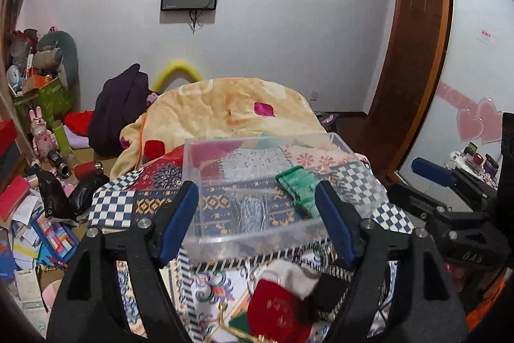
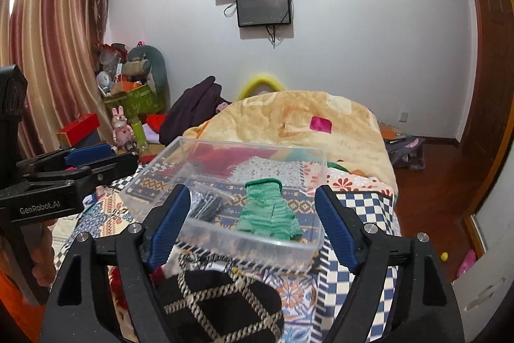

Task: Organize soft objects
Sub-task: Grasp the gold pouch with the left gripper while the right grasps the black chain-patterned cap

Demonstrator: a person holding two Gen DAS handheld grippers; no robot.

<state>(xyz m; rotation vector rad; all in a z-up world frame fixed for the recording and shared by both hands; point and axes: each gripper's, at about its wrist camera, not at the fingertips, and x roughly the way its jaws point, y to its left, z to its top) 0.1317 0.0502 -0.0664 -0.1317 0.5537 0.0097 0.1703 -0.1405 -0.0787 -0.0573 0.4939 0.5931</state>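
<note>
A clear plastic bin (image 1: 257,233) (image 2: 225,235) stands on the patterned bedspread. Inside lie a green knit glove (image 1: 300,187) (image 2: 271,211) and a grey knit item (image 1: 250,211) (image 2: 207,204). My left gripper (image 1: 257,198) is open and empty, just in front of the bin. Below it lies a red and white sock (image 1: 282,301). My right gripper (image 2: 253,201) is open and empty, also before the bin. A black knit piece with a striped diamond pattern (image 2: 221,307) lies under it. Each gripper shows in the other's view, the right one (image 1: 449,198) and the left one (image 2: 64,176).
A beige blanket (image 1: 231,108) (image 2: 305,121) is heaped at the far end of the bed. A dark garment (image 1: 119,114) hangs left of it. Toys, boxes and papers (image 1: 35,182) clutter the floor at left. Wooden door (image 1: 408,69) at right.
</note>
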